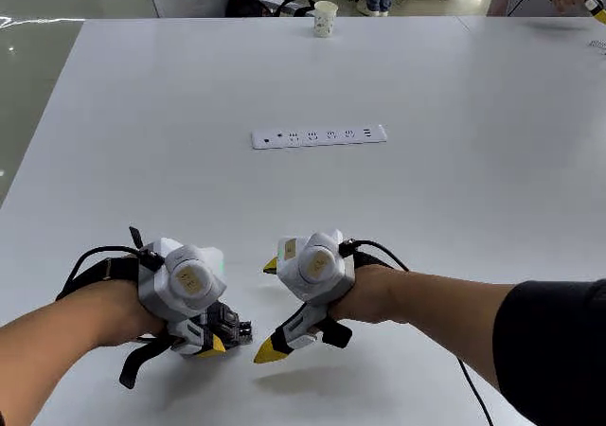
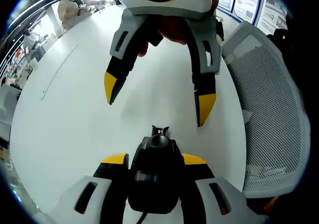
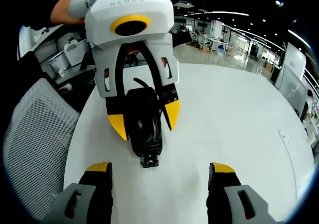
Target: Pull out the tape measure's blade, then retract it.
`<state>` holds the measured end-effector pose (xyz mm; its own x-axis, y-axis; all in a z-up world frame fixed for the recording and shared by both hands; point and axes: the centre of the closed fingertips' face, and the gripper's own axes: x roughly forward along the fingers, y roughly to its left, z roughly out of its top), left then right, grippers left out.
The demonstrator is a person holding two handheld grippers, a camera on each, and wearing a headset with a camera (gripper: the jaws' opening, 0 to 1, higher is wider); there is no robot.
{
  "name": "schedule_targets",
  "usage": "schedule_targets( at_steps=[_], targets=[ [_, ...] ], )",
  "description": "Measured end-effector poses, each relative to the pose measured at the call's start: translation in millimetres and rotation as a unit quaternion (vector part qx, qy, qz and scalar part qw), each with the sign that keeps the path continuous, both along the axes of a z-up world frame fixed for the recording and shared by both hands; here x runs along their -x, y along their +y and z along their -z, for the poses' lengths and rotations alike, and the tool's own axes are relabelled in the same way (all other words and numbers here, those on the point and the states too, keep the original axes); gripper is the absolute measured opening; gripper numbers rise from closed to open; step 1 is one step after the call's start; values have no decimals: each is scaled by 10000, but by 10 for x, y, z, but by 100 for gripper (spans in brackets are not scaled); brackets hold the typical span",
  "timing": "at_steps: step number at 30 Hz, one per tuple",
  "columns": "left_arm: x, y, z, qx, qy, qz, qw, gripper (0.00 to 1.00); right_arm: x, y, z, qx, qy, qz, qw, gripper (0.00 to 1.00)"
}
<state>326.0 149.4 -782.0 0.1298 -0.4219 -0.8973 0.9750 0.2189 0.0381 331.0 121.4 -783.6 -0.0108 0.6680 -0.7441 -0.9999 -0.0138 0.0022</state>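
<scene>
The tape measure [image 2: 154, 174], a black case, is clamped between the yellow-tipped jaws of the left gripper [image 1: 210, 336], low over the near edge of the white worktop [image 1: 284, 85] and close to the person. In the left gripper view the jaws press on the two flat sides of the case, which leaves the front mouth free and pointing outward. That looks deliberate: the small blade hook [image 2: 159, 131] juts from the mouth with nothing in its way. No length of blade shows past the hook, so the pull-out does not appear to have begun. The right gripper [image 3: 159, 168] faces the case head-on with its jaws spread wide and nothing between them. In its own view the hook sits just beyond its two tips, roughly on the centre line between them but a little left of it. The two grippers point at each other, near but not touching, which suits a straight draw: one holds the case, the other nips the hook and pulls away along the blade's line. The next move likely calls for a small advance and a narrow pinch on the hook alone, since closing on the case would pull the whole thing. Whether the case touches the worktop or hangs just above it I cannot tell. Farther up the worktop lie a white power strip [image 1: 319, 136] and a paper cup [image 1: 325, 18], well apart from the work, and a mesh chair [image 2: 269, 99] stands beside the person.
</scene>
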Motion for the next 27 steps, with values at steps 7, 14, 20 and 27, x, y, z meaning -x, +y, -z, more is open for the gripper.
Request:
schedule_targets(
  at_steps=[7,14,20,27],
  targets=[
    [9,0,2,-88,11,-31,10000,35,83,52,58,107,-6,-222,9997,64],
    [5,5,2,-75,-20,-56,10000,35,117,48,144,303,-95,-593,9977,40],
    [-2,5,4,-50,-19,-93,9999,35,73,82,160,366,-26,-592,9976,30],
    [-9,7,7,-20,30,-114,9999,35,113,111,165,378,-24,-693,9969,21]
  ],
)
